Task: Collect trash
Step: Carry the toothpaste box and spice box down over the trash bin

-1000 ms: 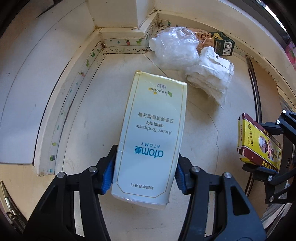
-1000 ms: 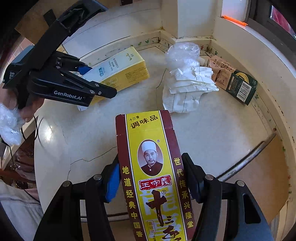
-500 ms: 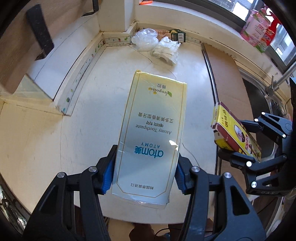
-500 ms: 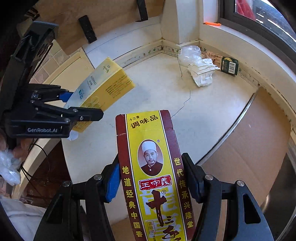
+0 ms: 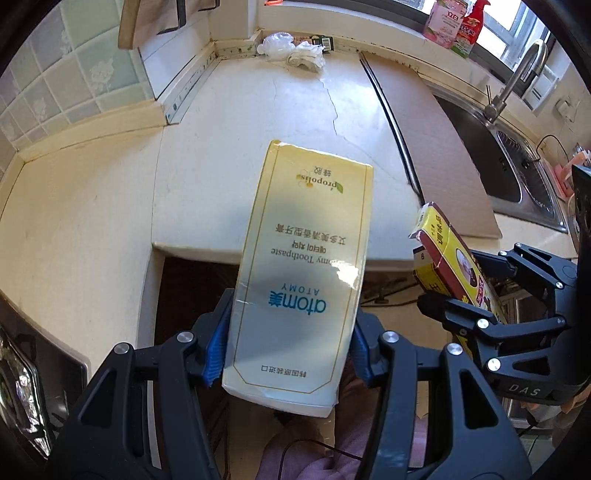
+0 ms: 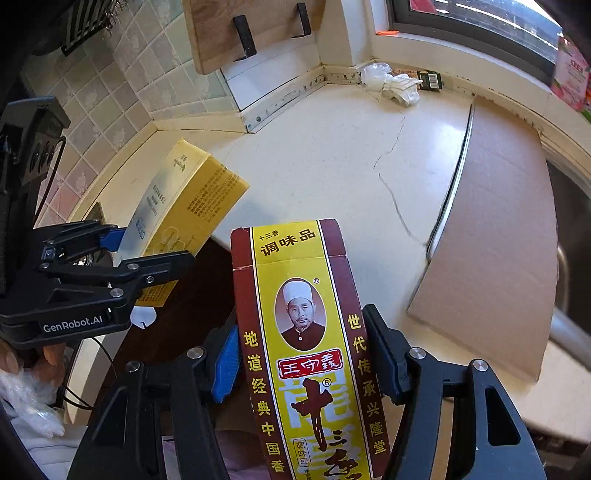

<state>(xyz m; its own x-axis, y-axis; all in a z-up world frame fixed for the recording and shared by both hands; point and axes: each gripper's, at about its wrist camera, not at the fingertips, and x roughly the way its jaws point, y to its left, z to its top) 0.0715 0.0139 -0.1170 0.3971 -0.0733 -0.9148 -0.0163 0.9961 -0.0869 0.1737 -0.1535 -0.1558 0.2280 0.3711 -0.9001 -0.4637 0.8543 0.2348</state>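
Note:
My left gripper (image 5: 286, 354) is shut on a pale yellow toothpaste box (image 5: 303, 266), held in the air past the counter's front edge. My right gripper (image 6: 301, 354) is shut on a red and yellow seasoning box (image 6: 306, 343), also off the counter. Each view shows the other hand: the seasoning box (image 5: 454, 266) in the right gripper (image 5: 476, 291) at the right, the toothpaste box (image 6: 188, 206) in the left gripper (image 6: 122, 251) at the left. More trash lies in the far corner: a crumpled plastic bag (image 5: 275, 42), white paper wads (image 5: 306, 59) and a dark green carton (image 6: 430, 79).
The cream countertop (image 5: 280, 122) has a crack and a brown cardboard sheet (image 5: 436, 140). A steel sink (image 5: 517, 162) with a faucet (image 5: 513, 81) lies to the right. Bottles (image 5: 458, 22) stand on the window sill. A dark gap (image 5: 192, 291) opens under the counter edge.
Both grippers pulled back and up from the far corner, boxes still gripped. The trash pile shrank into the distance and the counter's front edge and sink came into view.

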